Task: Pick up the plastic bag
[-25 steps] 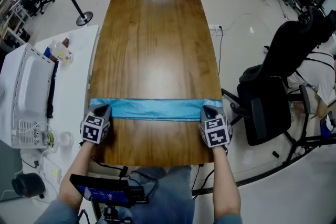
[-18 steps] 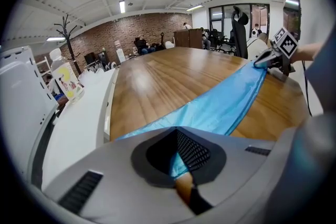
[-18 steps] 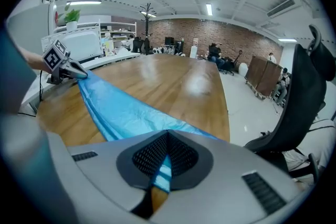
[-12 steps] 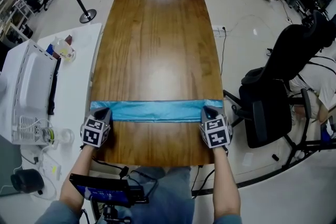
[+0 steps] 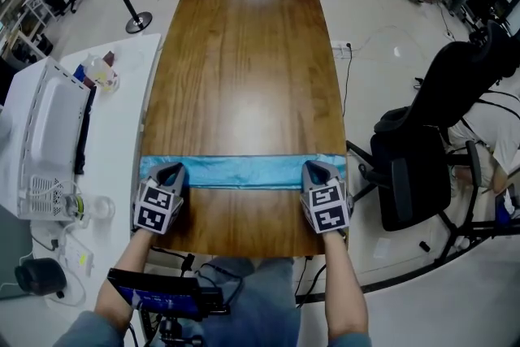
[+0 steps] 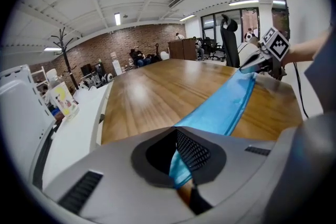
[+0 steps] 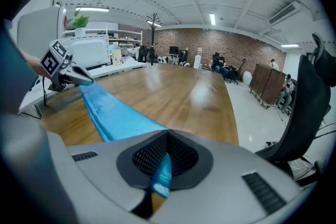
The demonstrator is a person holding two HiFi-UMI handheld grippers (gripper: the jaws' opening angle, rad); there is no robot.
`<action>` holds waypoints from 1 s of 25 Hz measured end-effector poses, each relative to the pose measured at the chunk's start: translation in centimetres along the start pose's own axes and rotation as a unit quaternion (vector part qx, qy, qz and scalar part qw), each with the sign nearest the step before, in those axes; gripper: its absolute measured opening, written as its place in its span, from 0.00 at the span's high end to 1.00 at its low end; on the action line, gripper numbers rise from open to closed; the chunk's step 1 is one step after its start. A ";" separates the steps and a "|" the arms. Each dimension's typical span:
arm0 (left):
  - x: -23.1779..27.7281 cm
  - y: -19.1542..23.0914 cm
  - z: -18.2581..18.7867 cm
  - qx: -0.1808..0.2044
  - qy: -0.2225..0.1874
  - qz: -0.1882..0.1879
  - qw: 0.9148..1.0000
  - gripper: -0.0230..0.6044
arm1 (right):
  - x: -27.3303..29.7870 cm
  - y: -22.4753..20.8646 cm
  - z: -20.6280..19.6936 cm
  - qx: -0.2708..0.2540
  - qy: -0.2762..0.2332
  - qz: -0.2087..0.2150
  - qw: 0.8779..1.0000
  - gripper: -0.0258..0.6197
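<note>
Plastic bag (image 5: 244, 172): a long blue strip, folded flat. It lies across the lower part of the wooden table (image 5: 244, 69) and runs from the tabletop's left edge to its right edge in the head view. I judge it very light, thin and limp, with no stiffness at all. Lifted by the ends it will likely sag in the middle. The film looks slick, so it could slide out of a weak pinch, and a hard jerk could stretch or tear it. The best hold is one at each end, clamping several folded layers at once, which is where I have it.

Left gripper (image 5: 168, 170): lower left of the head view, at the bag's left end. In the left gripper view the jaws are pressed together, with blue film pinched between the mesh pads (image 6: 195, 152). From there the strip runs off toward the upper right of that frame.

Right gripper (image 5: 313, 168): lower middle-right of the head view, at the bag's right end. Its jaws are also clamped tight on the film, which shows as a blue fold squeezed between the pads (image 7: 149, 157).

Pose: my left forearm (image 5: 122, 292) and right forearm (image 5: 337, 292) come up from the bottom edge, roughly parallel. Both grippers point toward the top of the frame and sit low at the table surface, well apart. The bag is drawn straight between them. I can't tell if it's off the wood yet; it looks flat on it.
</note>
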State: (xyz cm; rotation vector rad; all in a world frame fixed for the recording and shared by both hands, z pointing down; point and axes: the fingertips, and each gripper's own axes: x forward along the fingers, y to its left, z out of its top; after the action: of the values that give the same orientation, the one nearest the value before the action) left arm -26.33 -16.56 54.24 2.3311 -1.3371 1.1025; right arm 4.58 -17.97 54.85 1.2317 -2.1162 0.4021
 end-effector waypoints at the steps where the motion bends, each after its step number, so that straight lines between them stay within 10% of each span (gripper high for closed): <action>1: 0.3 -0.7 0.2 0.003 -0.001 -0.008 1.000 0.95 | 0.2 0.5 0.1 -0.001 0.001 0.006 1.000 0.95; 25: 2.5 -3.3 -0.4 0.022 0.028 -0.041 0.999 0.95 | 1.7 3.4 -0.6 -0.020 0.032 0.029 0.999 0.95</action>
State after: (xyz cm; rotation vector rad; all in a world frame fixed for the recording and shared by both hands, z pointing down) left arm -23.09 -16.08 56.78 2.3457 -1.1980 1.1739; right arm 1.28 -16.99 56.64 1.1211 -2.0993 0.4174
